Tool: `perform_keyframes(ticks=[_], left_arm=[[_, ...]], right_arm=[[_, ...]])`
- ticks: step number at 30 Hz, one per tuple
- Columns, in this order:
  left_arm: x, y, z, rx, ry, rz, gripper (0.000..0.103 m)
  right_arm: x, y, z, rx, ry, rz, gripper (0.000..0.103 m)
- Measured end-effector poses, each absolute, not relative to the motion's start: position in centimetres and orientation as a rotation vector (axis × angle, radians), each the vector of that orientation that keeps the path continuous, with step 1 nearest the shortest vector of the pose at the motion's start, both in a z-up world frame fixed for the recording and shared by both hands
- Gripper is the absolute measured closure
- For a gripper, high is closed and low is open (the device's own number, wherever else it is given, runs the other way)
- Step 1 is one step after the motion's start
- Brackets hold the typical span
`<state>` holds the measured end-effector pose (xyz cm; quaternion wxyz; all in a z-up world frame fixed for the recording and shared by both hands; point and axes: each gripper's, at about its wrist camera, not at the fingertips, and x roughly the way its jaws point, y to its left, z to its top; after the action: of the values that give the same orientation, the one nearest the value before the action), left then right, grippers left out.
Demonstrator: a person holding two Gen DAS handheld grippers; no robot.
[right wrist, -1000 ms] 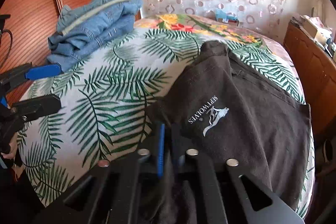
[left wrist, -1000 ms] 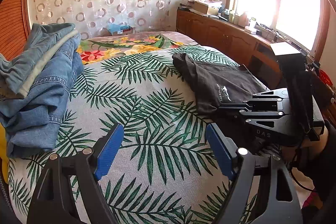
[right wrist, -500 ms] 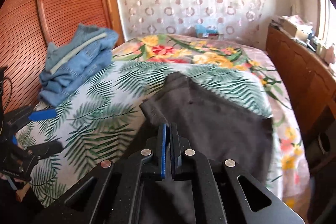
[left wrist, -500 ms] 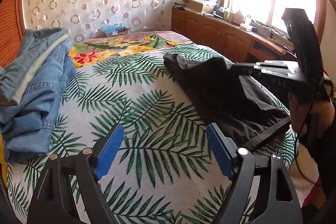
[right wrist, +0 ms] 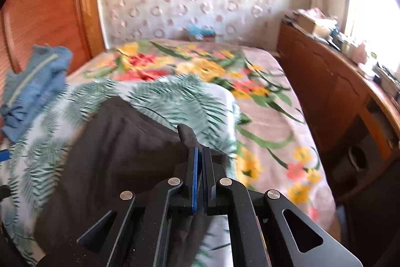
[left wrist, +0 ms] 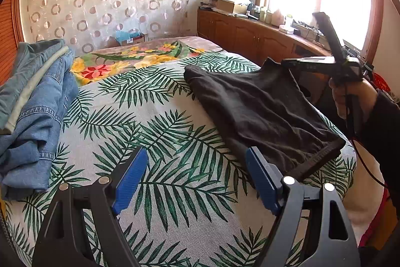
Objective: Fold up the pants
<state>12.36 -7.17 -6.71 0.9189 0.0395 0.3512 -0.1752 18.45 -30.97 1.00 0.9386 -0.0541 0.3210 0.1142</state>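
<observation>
Black pants (left wrist: 260,109) lie on the right side of the palm-leaf bedspread (left wrist: 140,116), their waistband at the near right corner. My right gripper (left wrist: 287,61) is shut on a far corner of the pants and lifts that edge off the bed. In the right wrist view the gripper (right wrist: 200,152) pinches the black cloth (right wrist: 120,149), a tuft sticking up past the tips. My left gripper (left wrist: 195,167) is open and empty, low over the bedspread, left of the waistband.
A pile of blue jeans (left wrist: 32,101) sits at the bed's left edge, also seen in the right wrist view (right wrist: 32,84). A floral blanket (left wrist: 140,56) covers the far end. A wooden cabinet (left wrist: 252,39) runs along the right under the window.
My right gripper rose and swung back to the right with the pants' edge, pulling the cloth up and spreading it. My left gripper stayed open and nearly still.
</observation>
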Motion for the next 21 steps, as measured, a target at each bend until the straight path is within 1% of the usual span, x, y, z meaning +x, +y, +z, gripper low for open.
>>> perform_keyframes(ticks=[5, 9, 11, 13, 16, 21], left_arm=[[12.3, -7.1, -6.8, 0.08, 0.725, -0.36, 0.021], [12.4, -7.3, -6.9, 0.081, 0.727, -0.362, 0.021], [12.4, -7.5, -7.0, 0.086, 0.729, -0.365, 0.021], [12.5, -7.7, -7.0, 0.091, 0.732, -0.368, 0.021], [12.6, -8.0, -7.1, 0.089, 0.738, -0.377, 0.021], [13.2, -8.6, -7.2, 0.096, 0.746, -0.393, 0.021]], right_arm=[[19.0, -30.3, -0.2, -0.111, 0.709, 0.185, 0.1], [19.6, -29.9, 0.5, -0.087, 0.726, 0.18, 0.1], [19.7, -30.0, 0.9, -0.068, 0.721, 0.191, 0.098], [19.5, -30.6, 1.3, -0.065, 0.711, 0.202, 0.092], [20.4, -30.8, 0.9, -0.067, 0.71, 0.204, 0.086], [21.6, -31.3, -0.2, -0.05, 0.731, 0.191, 0.086]])
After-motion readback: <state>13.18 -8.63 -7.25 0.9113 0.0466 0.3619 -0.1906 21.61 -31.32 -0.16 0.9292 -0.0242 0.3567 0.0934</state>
